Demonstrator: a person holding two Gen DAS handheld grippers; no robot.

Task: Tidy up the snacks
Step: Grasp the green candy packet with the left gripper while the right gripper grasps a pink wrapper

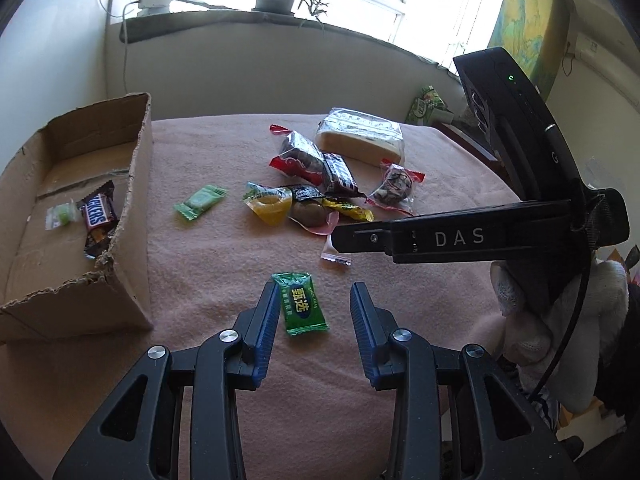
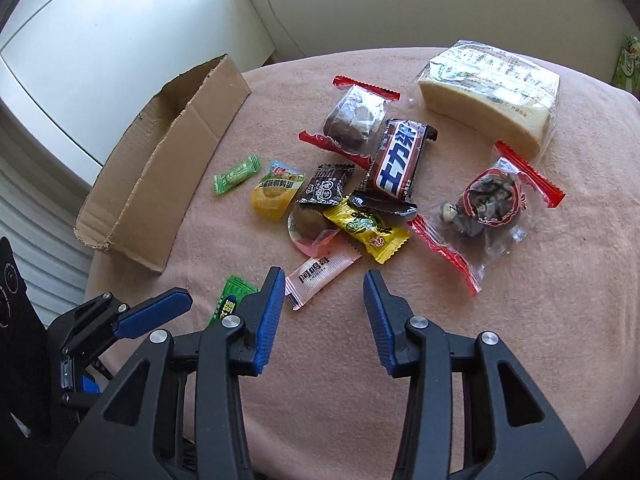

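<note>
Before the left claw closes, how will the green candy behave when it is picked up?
The green candy looks small and flat, so probably light. Its glossy wrapper may slip between the pads. The crimped ends would likely crumple.

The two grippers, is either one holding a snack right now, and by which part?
Neither. Left gripper stands open around the green candy; right gripper is open, empty.

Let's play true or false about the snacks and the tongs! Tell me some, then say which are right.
1. The cardboard box has a Snickers bar inside. True.
2. The left tongs squeeze the green candy. False: they are open around it.
3. The right tongs hold nothing. True.
4. The bread pack is in the box. False: it lies on the pink cloth.
</note>
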